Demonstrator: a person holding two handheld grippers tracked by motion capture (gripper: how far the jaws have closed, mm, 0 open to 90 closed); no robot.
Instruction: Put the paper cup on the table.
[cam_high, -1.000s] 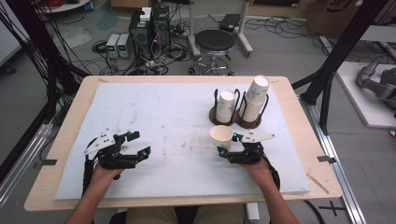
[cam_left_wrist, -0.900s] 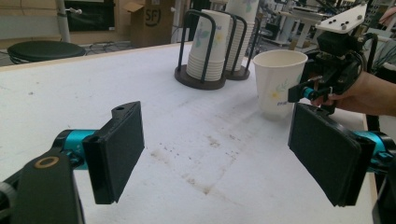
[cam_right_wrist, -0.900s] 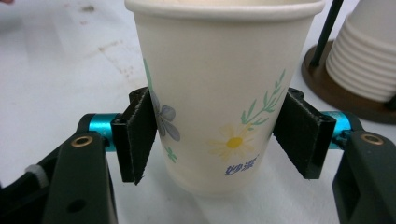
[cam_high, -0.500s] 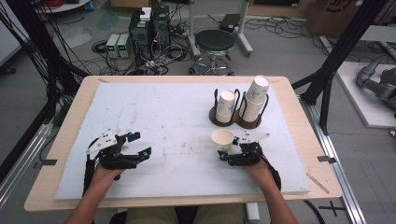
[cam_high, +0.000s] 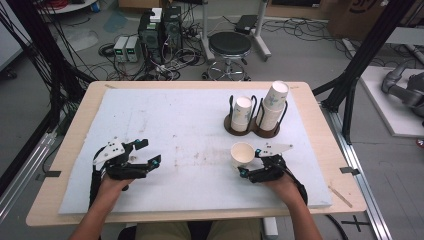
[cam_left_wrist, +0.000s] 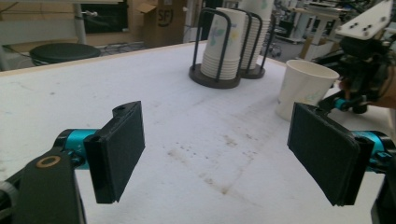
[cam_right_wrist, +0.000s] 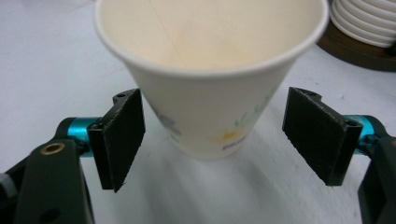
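Your right gripper (cam_right_wrist: 212, 140) has just spread its jaws wide, leaving the paper cup (cam_right_wrist: 210, 79) standing free and upright between them on the table, so if you retake this light, thin-walled, easily crushed thing, pinch gently low on its sides.

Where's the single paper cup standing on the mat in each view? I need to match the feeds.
High view: the paper cup stands right of centre, just ahead of the right gripper.
Left gripper view: upper right, upright on the mat.
Right gripper view: centre, between the open jaws, pads clear of it.
Shared landmark: the cup holder just beyond it.
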